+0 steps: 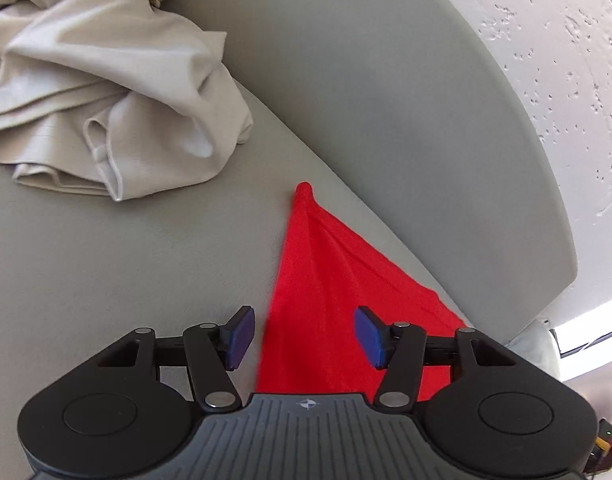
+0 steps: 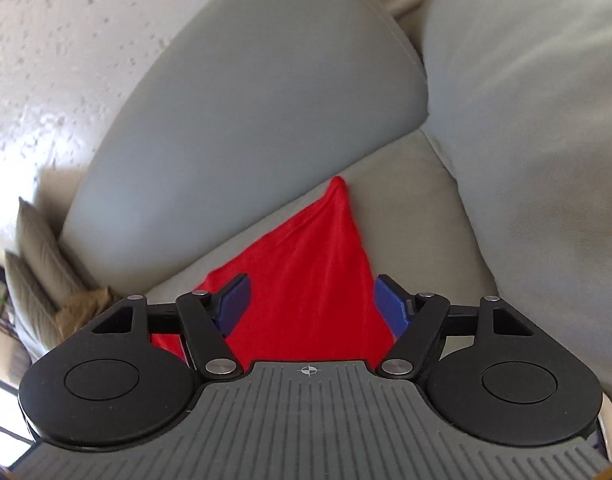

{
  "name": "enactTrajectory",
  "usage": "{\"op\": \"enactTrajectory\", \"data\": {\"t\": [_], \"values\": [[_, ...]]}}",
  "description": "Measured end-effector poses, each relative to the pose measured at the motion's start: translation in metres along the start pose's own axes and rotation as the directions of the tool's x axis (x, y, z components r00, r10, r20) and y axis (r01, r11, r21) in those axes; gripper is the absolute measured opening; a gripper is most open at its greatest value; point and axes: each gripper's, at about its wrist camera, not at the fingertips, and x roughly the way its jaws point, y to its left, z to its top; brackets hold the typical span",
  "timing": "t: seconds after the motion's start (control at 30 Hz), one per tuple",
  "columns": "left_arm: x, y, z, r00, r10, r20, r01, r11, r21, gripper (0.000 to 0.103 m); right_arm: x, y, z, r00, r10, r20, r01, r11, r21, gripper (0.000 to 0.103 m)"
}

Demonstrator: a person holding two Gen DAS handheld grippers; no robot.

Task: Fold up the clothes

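The bright red cloth garment lay on the grey leather sofa seat, beneath the left gripper and right gripper, both spread apart, apparently not touching it.

Left gripper: jaws spread wide, blue pads facing each other, nothing between them. Right gripper: jaws likewise apart, both pads clear, grasping nothing.
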Motion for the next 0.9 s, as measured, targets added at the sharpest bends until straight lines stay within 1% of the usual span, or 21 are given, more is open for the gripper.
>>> {"op": "enactTrajectory", "data": {"t": [0.07,0.1,0.13,0.2,0.3,0.37,0.4,0.43,0.47,0.5,0.53,0.57,0.6,0.63,0.7,0.83,0.9], "values": [[0.019,0.004,0.01,0.998,-0.043,-0.04,0.043,0.999,0.001,0.053,0.025,-0.015,0.011,1.0,0.014,-0.002,-0.014,0.999,0.053,0.069],[0.025,0.005,0.016,0.997,-0.065,-0.044,0.065,0.998,0.002,0.053,0.036,-0.022,0.017,1.0,0.023,-0.007,-0.022,0.997,0.068,0.066],[0.029,0.007,0.021,0.995,-0.091,-0.045,0.091,0.996,-0.001,0.053,0.047,-0.027,0.023,0.999,0.031,-0.02,-0.03,0.997,0.074,0.066],[0.038,0.01,0.032,0.99,-0.134,-0.043,0.134,0.991,-0.006,0.053,0.066,-0.034,0.033,0.997,0.063,-0.044,-0.059,0.996,0.073,0.066],[0.049,0.009,0.045,0.986,-0.159,-0.046,0.16,0.987,0.005,0.052,0.085,-0.034,0.047,0.99,0.126,-0.062,-0.124,0.992,0.033,0.066],[0.055,0.003,0.049,0.987,-0.153,-0.047,0.154,0.988,0.024,0.048,0.096,-0.031,0.054,0.985,0.153,-0.081,-0.153,0.988,-0.001,0.061],[0.057,0.0,0.05,0.989,-0.139,-0.043,0.141,0.989,0.037,0.046,0.101,-0.028,0.055,0.985,0.147,-0.087,-0.149,0.988,-0.026,0.054],[0.058,-0.004,0.051,0.991,-0.125,-0.038,0.127,0.991,0.05,0.038,0.105,-0.024,0.056,0.987,0.136,-0.09,-0.141,0.989,-0.052,0.05],[0.059,-0.006,0.052,0.993,-0.109,-0.036,0.111,0.992,0.052,0.032,0.108,-0.021,0.057,0.987,0.129,-0.091,-0.135,0.988,-0.073,0.048],[0.059,-0.009,0.052,0.995,-0.09,-0.031,0.092,0.994,0.061,0.027,0.11,-0.018,0.057,0.989,0.115,-0.09,-0.123,0.988,-0.09,0.046],[0.055,-0.013,0.051,0.997,-0.072,-0.021,0.073,0.994,0.084,0.009,0.111,-0.014,0.057,0.991,0.097,-0.088,-0.107,0.989,-0.107,0.038],[0.052,-0.016,0.05,0.998,-0.054,-0.011,0.055,0.993,0.107,0.003,0.112,-0.011,0.056,0.993,0.08,-0.085,-0.09,0.988,-0.124,0.03],[0.048,-0.02,0.049,0.999,-0.036,-0.001,0.036,0.991,0.129,0.003,0.111,-0.006,0.055,0.995,0.059,-0.075,-0.069,0.987,-0.145,0.009],[0.044,-0.024,0.048,1.0,-0.02,0.011,0.018,0.988,0.151,0.003,0.108,0.0,0.053,0.997,0.036,-0.062,-0.046,0.985,-0.167,0.007],[0.028,-0.034,0.045,0.998,-0.02,0.056,0.009,0.983,0.184,0.003,0.104,0.011,0.048,0.999,-0.008,-0.033,0.001,0.978,-0.21,0.006],[-0.011,-0.058,0.037,0.993,-0.02,0.115,-0.01,0.967,0.253,0.003,0.074,0.04,0.039,0.999,-0.038,0.036,0.046,0.969,-0.243,0.006],[-0.038,-0.067,0.029,0.99,-0.031,0.137,-0.005,0.966,0.259,0.003,0.052,0.056,0.034,0.997,-0.048,0.057,0.06,0.967,-0.248,0.006]]}}
